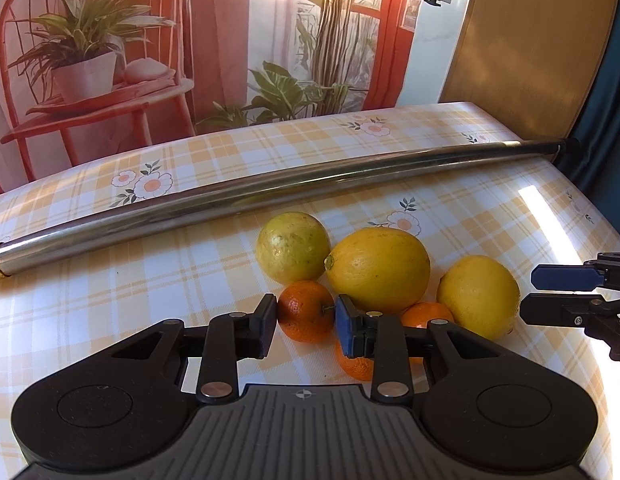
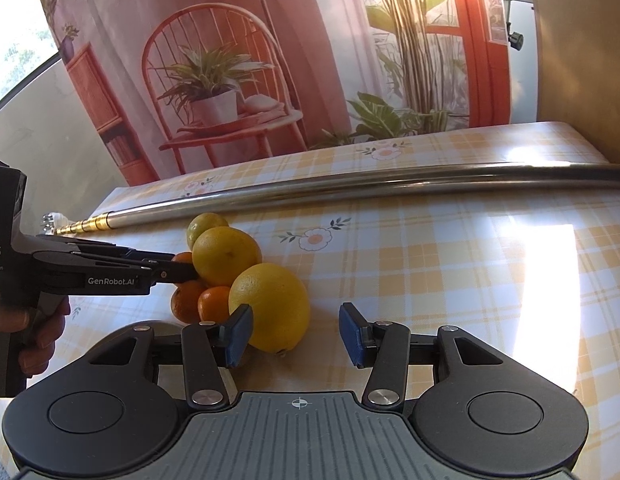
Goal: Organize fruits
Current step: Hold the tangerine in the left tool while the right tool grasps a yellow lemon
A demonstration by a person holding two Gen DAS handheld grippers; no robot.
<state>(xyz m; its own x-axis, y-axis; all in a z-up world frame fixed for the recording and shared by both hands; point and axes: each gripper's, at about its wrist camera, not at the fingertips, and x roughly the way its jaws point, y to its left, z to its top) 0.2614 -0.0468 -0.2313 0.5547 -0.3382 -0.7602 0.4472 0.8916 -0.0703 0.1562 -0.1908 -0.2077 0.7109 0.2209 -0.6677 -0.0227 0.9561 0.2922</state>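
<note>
Left gripper [image 1: 305,320] under my control pinching a small orange [image 1: 305,309], right gripper [image 2: 295,330] spread wide beside a lemon [image 2: 271,306], fruit clustered on my checked tablecloth [image 1: 109,280].

i see a table [image 1: 109,280] in a yellow plaid floral cloth; a metal pole [image 1: 269,196] lies across mid-frame, and below it, centre-right, sit three lemons [image 1: 378,270] and small oranges [image 1: 305,316].
</note>
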